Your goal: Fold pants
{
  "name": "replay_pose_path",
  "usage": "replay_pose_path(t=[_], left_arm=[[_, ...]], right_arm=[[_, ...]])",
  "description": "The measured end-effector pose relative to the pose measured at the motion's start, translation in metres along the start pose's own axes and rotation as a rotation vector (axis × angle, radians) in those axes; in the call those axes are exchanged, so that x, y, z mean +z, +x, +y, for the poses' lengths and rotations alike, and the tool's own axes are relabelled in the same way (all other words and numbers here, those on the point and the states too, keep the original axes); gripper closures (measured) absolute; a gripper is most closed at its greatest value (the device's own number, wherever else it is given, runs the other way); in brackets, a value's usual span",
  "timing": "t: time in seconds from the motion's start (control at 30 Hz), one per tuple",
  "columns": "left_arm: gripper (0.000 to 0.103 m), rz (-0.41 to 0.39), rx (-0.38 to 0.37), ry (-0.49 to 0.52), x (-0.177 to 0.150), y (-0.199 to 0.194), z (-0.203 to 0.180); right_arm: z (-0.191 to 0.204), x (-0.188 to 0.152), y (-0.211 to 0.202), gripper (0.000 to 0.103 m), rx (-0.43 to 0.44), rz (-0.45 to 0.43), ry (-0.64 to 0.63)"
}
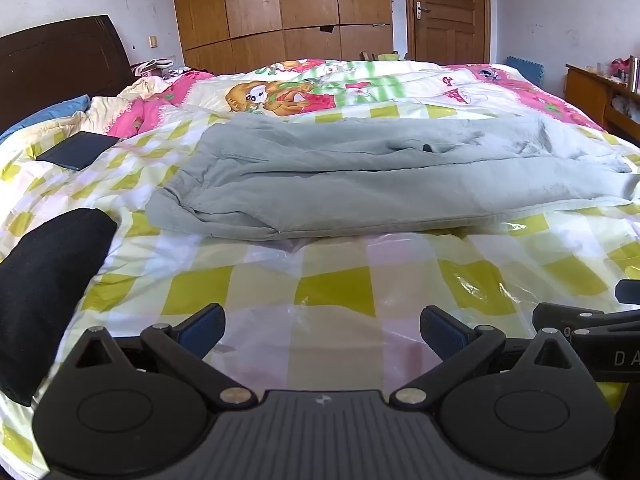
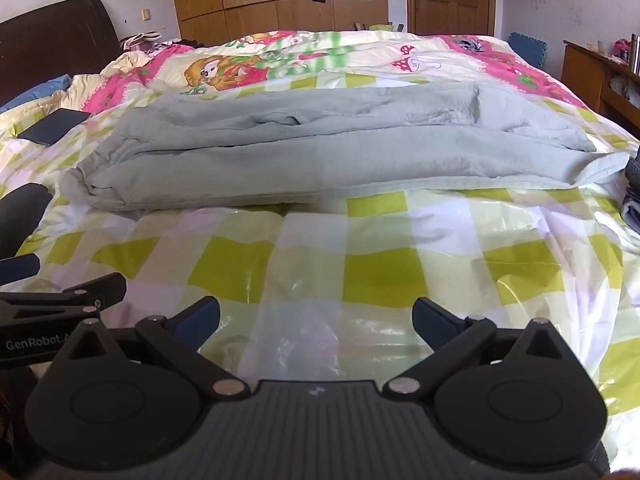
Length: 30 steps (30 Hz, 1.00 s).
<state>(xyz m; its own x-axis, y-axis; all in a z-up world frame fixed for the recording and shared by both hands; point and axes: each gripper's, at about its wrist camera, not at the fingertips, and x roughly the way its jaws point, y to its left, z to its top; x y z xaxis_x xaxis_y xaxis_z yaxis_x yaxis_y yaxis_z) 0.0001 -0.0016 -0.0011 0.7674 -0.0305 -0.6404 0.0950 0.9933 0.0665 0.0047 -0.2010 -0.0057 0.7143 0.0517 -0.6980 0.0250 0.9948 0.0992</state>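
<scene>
Grey-green pants (image 1: 360,176) lie lengthwise across the bed, folded in half along their length, waistband at the left, leg ends at the right. They also show in the right wrist view (image 2: 320,160). My left gripper (image 1: 322,332) is open and empty, low over the checkered sheet, well short of the pants' near edge. My right gripper (image 2: 316,320) is open and empty too, beside the left one, also short of the pants. The right gripper's body (image 1: 600,332) shows at the left view's right edge.
The bed has a yellow-white checkered cover (image 1: 340,288) under clear plastic. A black folded garment (image 1: 48,280) lies at the near left. A dark flat wallet-like item (image 1: 78,150) lies far left. Dark folded cloth (image 2: 632,192) sits at the right edge. Wardrobe and door stand behind.
</scene>
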Motion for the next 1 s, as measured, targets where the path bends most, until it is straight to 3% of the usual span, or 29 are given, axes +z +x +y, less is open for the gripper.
replay_pose_path(t=[1.0], left_arm=[[0.0,0.001,-0.005,0.001,0.0,-0.0004,-0.0028]], right_arm=[[0.002,-0.0015,0.0031,0.001,-0.002,0.01,-0.017]])
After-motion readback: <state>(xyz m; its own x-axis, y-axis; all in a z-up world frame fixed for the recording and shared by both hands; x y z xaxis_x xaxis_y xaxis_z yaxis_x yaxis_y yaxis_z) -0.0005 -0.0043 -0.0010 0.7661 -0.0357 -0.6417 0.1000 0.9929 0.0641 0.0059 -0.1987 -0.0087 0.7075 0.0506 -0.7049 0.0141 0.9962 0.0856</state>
